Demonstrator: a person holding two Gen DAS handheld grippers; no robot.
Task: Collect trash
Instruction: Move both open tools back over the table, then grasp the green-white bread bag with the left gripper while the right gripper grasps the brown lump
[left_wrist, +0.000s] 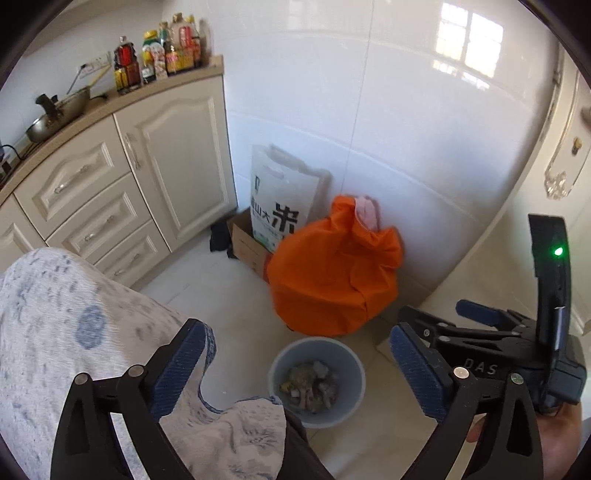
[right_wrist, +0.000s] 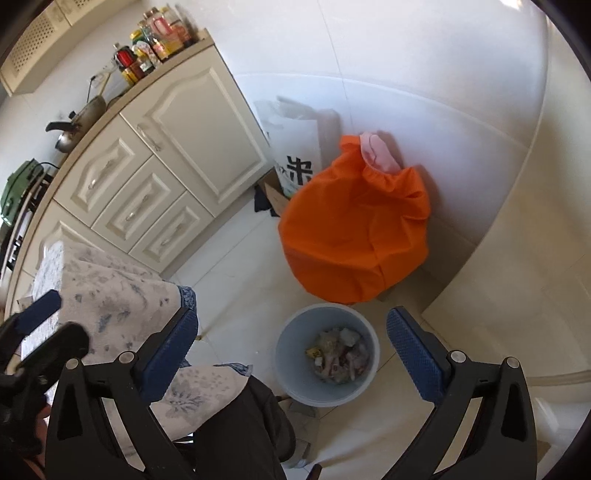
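A pale blue bin stands on the tiled floor below both grippers, with crumpled trash in its bottom. My left gripper is open and empty above it. My right gripper is open and empty too, and shows at the right of the left wrist view. The left gripper shows at the left edge of the right wrist view. A table under a blue-patterned cloth lies to the left, partly under the left fingers.
A stuffed orange bag leans on the tiled wall behind the bin, beside a white rice sack in a cardboard box. Cream cabinets carry bottles and a wok.
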